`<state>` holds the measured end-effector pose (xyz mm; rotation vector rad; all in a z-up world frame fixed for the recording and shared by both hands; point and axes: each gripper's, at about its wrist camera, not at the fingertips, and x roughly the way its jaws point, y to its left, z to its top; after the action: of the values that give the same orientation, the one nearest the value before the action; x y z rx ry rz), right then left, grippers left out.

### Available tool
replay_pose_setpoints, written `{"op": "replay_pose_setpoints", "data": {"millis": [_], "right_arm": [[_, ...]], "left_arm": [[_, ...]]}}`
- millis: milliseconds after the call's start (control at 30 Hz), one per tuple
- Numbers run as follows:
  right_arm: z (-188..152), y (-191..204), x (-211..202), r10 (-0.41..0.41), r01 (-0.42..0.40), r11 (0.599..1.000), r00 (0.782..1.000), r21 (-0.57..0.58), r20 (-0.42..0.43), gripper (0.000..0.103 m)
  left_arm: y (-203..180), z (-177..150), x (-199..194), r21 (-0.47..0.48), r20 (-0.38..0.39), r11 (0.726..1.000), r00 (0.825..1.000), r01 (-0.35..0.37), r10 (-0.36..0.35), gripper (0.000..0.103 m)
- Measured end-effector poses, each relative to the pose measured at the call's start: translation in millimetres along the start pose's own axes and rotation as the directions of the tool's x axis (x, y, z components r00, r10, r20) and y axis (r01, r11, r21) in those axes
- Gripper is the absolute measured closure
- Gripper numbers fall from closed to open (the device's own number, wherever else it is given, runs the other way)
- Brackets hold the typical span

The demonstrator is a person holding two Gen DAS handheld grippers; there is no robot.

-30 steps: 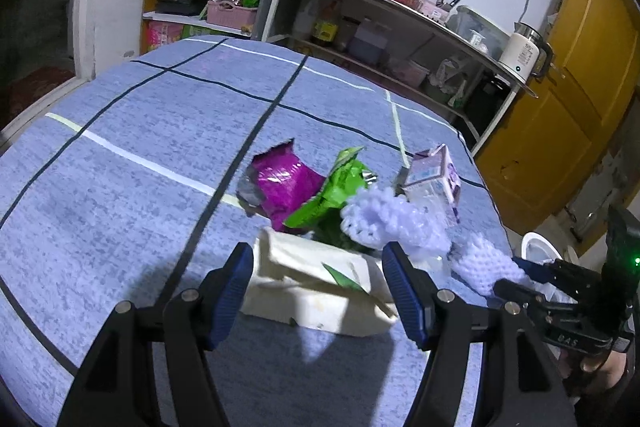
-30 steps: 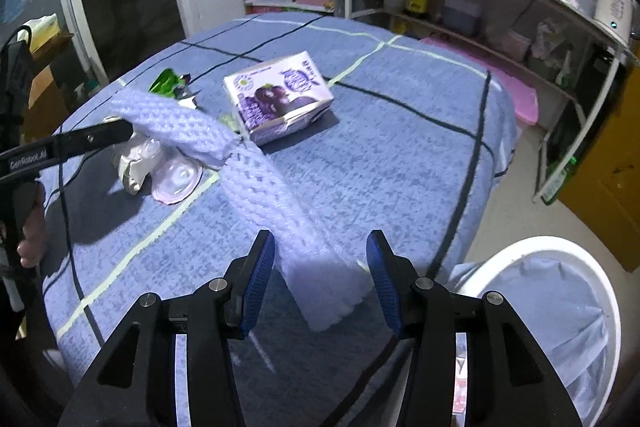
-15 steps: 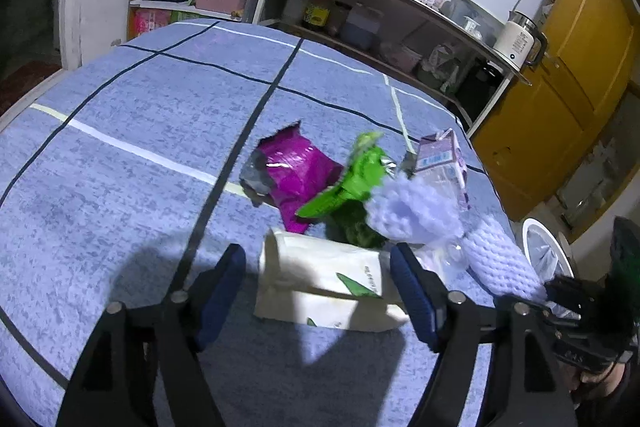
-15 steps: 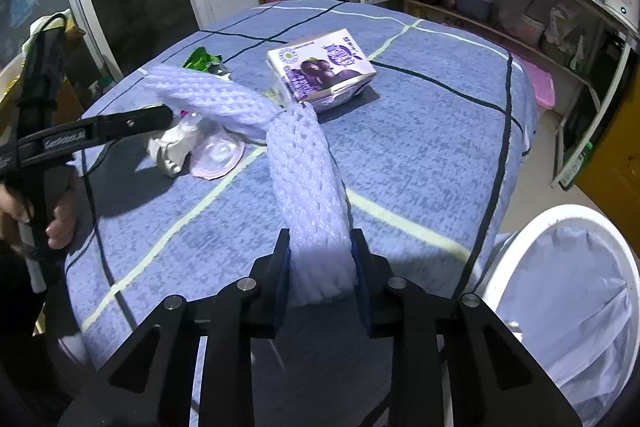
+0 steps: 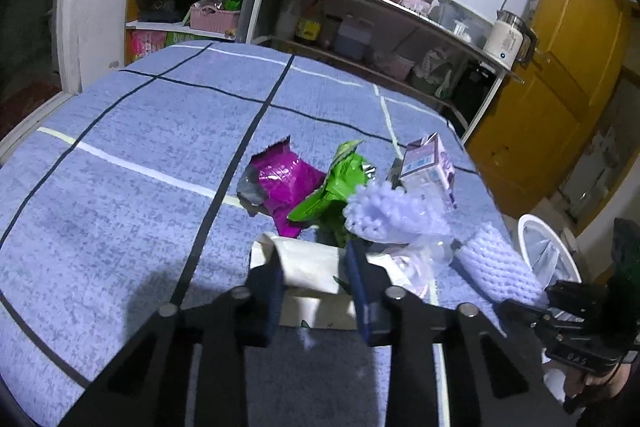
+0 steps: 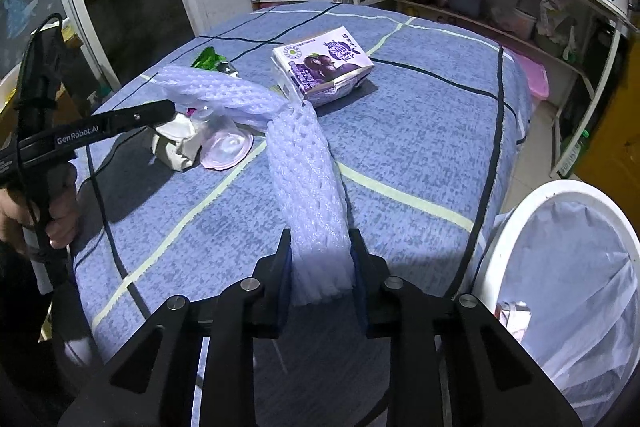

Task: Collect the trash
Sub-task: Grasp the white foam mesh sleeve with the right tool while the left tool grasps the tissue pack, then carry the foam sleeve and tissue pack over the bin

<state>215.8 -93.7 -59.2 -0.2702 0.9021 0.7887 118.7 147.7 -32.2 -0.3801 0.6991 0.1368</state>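
Observation:
My left gripper (image 5: 316, 269) is shut on a cream paper packet (image 5: 308, 267) lying on the blue checked tablecloth (image 5: 140, 155). Beyond it lie a magenta foil wrapper (image 5: 280, 183), a green wrapper (image 5: 336, 187) and a purple milk carton (image 5: 430, 163). My right gripper (image 6: 320, 259) is shut on the near end of a white foam fruit net (image 6: 304, 163) that stretches toward the carton (image 6: 324, 63). A second foam net (image 6: 216, 91) lies over the packet (image 6: 176, 143) and a clear plastic cup (image 6: 226, 147).
A white bin with a clear liner (image 6: 568, 283) stands by the table's right edge; it also shows in the left wrist view (image 5: 544, 255). Shelves with bottles and a kettle (image 5: 508, 35) line the back wall. A yellow door (image 5: 560, 75) is at right.
Both grippers went from open to shut: the left closed on the cream packet, the right closed on the foam net's end and drew it slightly back.

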Motion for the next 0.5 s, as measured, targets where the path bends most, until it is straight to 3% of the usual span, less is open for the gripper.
{"op": "replay_pose_setpoints", "data": {"millis": [500], "right_arm": [[-14.0, 16.9, -30.3, 0.011, -0.012, 1.0, 0.998, 0.017, 0.067, 0.08]], "left_arm": [[-20.8, -6.2, -47.5, 0.045, 0.076, 0.999, 0.997, 0.012, -0.016, 0.093]]}}
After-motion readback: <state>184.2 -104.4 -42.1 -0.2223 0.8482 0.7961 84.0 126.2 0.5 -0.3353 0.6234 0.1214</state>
